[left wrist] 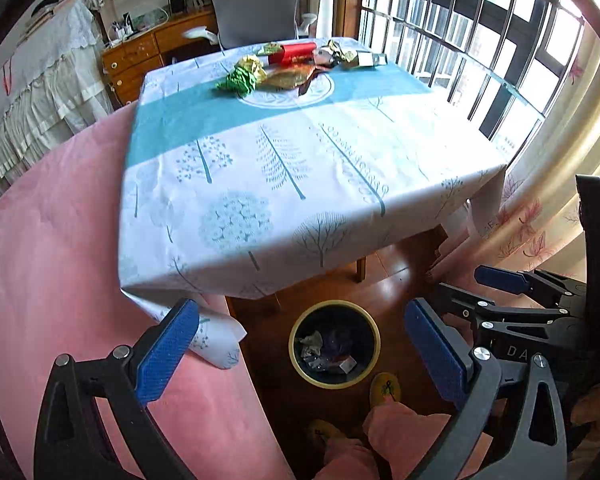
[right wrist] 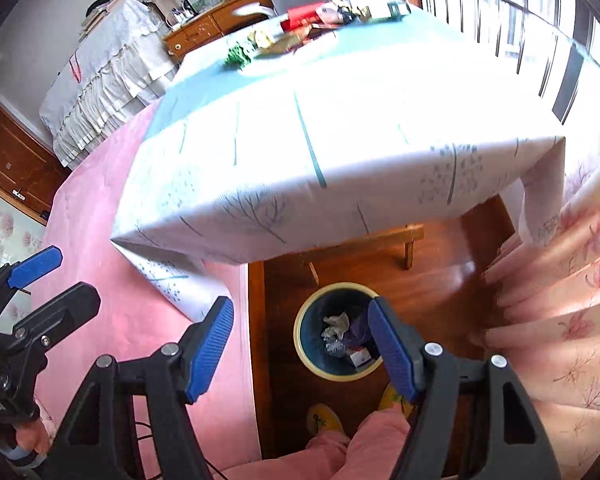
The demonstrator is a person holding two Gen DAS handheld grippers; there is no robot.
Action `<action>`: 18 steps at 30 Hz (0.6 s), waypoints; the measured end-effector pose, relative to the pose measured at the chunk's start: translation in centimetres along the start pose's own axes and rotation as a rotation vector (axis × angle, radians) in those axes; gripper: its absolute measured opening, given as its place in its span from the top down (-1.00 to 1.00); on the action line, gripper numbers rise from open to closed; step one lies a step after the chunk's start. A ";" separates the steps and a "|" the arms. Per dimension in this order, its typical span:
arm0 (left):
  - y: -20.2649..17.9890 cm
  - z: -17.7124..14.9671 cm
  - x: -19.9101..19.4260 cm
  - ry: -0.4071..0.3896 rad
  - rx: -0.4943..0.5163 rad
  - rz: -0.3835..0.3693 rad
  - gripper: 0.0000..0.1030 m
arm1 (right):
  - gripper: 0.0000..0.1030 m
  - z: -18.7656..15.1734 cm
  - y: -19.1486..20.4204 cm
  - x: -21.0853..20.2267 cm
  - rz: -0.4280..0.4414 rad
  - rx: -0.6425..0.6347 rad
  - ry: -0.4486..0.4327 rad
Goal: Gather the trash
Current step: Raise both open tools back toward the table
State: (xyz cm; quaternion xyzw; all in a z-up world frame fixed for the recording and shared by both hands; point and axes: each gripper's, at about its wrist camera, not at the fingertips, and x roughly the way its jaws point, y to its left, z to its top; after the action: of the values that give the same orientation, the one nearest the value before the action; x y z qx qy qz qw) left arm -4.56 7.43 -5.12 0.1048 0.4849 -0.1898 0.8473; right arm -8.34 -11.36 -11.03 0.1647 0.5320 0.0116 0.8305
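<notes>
Table (left wrist: pixel 300 168) first, since it fills most of both views: tree-print cloth, and the leftover trash sits in a pile way over at the far edge, around 12 o'clock in the left wrist view. That's a red roll (left wrist: pixel 294 53), a crumpled green wrapper (left wrist: pixel 239 79), a yellow wrapper (left wrist: pixel 252 65), something flat and golden-brown (left wrist: pixel 286 78), plus a small box (left wrist: pixel 370 59) off at 1 o'clock. The bin (left wrist: pixel 296 354) is on the wood floor just off the near table edge, at 6 o'clock, with crumpled stuff already in it, so I'd say the job is partway through and the next bit is a reach back to the pile.

For doing that well: my guess is go for the near pieces first (green wrapper is closest), come in from above, and pinch the bulk of the crumple so it doesn't spring out. Light wrappers will probably slide on that cloth if nudged sideways. The roll could roll away, so grip it across the middle.

Pose: both tools are tilted steeply down, looking over the near table edge toward the bin, side by side. Left gripper (left wrist: pixel 300 354) has its blue pads spread wide with nothing between them. Right gripper (right wrist: pixel 302 350) is the same, wide apart and empty, with the bin showing through the gap. Slippered feet (left wrist: pixel 385 388) are right by the bin at 6 o'clock.
</notes>
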 end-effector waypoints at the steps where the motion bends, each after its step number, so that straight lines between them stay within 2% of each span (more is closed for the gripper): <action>1: 0.1 0.7 -1.0 -0.027 0.005 0.008 -0.98 | -0.37 0.6 0.5 -1.1 -0.008 -0.017 -0.030; 6: 1.1 4.4 -4.3 -0.148 0.020 0.001 -0.94 | -0.37 4.2 1.5 -4.4 -0.029 -0.050 -0.143; 9: 1.4 6.6 -4.9 -0.205 0.028 0.001 -0.94 | -0.37 6.5 1.6 -5.5 -0.029 -0.057 -0.194; 14: 0.6 11.1 -3.3 -0.241 0.061 0.027 -0.94 | -0.37 11.2 0.7 -5.1 -0.035 -0.083 -0.235; 18: -0.3 15.6 0.8 -0.227 0.077 0.066 -0.94 | -0.37 16.2 -1.1 -3.2 -0.029 -0.100 -0.251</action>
State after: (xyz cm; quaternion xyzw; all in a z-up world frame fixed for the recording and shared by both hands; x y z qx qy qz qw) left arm 7.87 1.35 2.15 0.1308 0.3747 -0.1908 0.8978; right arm 4.44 -17.28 -2.42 0.1154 0.4251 0.0056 0.8977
